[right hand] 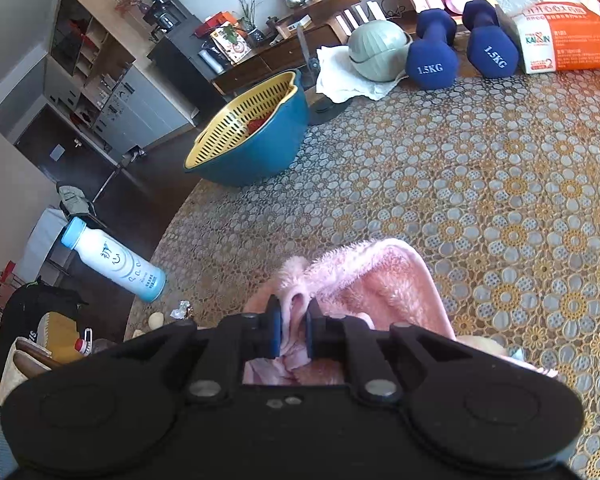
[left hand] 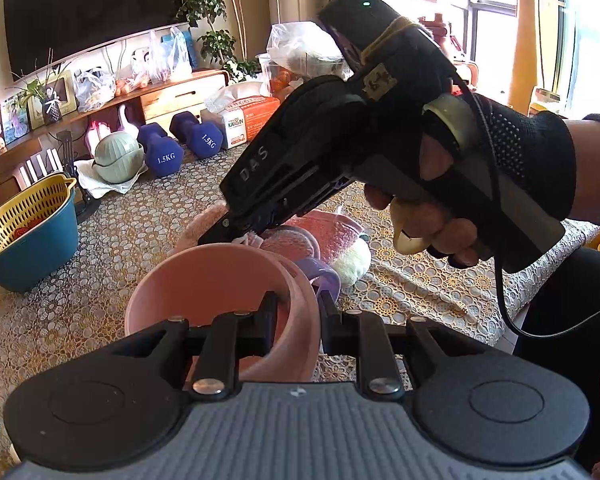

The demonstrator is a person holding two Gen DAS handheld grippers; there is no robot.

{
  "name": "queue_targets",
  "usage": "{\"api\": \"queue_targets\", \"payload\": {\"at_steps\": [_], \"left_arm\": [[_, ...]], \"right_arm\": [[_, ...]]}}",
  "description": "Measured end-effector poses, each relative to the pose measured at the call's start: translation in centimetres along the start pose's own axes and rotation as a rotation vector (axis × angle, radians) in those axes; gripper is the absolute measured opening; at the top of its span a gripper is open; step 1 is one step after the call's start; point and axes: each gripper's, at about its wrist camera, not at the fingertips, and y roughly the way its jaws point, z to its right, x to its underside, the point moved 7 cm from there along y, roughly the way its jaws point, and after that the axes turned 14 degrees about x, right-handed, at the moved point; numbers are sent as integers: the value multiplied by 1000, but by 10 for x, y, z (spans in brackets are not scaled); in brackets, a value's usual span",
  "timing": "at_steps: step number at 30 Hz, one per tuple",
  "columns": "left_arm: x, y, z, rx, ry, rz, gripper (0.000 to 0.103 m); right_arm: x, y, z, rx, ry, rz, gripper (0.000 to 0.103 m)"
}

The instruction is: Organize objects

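The left gripper (left hand: pixel 298 312) holds a pink plastic cup (left hand: pixel 220 304); its fingers (left hand: pixel 270 312) clamp the cup's right wall, one inside the rim and one outside. The cup sits near, above the desk (right hand: pixel 480 208) covered in a gold floral lace cloth. The right gripper (right hand: pixel 292 330) has its blue-padded fingers (right hand: pixel 274 330) closed on a fold of the fluffy pink towel (right hand: pixel 376 280), which lies on the desk beyond the cup. A blue basin with yellow strainer (right hand: pixel 252 136) stands far left; two blue dumbbells (right hand: pixel 432 56) stand at the far edge.

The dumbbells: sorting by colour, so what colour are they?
Dark blue, with white "1.5KG" lettering on the ends; the dumbbells show best in the right wrist view.
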Motion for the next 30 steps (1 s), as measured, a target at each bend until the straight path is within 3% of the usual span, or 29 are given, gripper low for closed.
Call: {"api": "queue_targets", "payload": {"at_steps": [5, 12, 19, 30], "left_arm": [[0, 0, 0, 3, 1, 1, 21], [-1, 0, -1, 0, -3, 2, 21], [0, 0, -2, -1, 2, 0, 21], [0, -2, -5, -11, -4, 2, 21]], "right_arm": [[4, -37, 21, -86, 79, 46, 11], [27, -91, 19, -134, 22, 78, 11], [57, -87, 5, -91, -44, 61, 11], [40, -74, -14, -32, -132, 96, 11]]}}
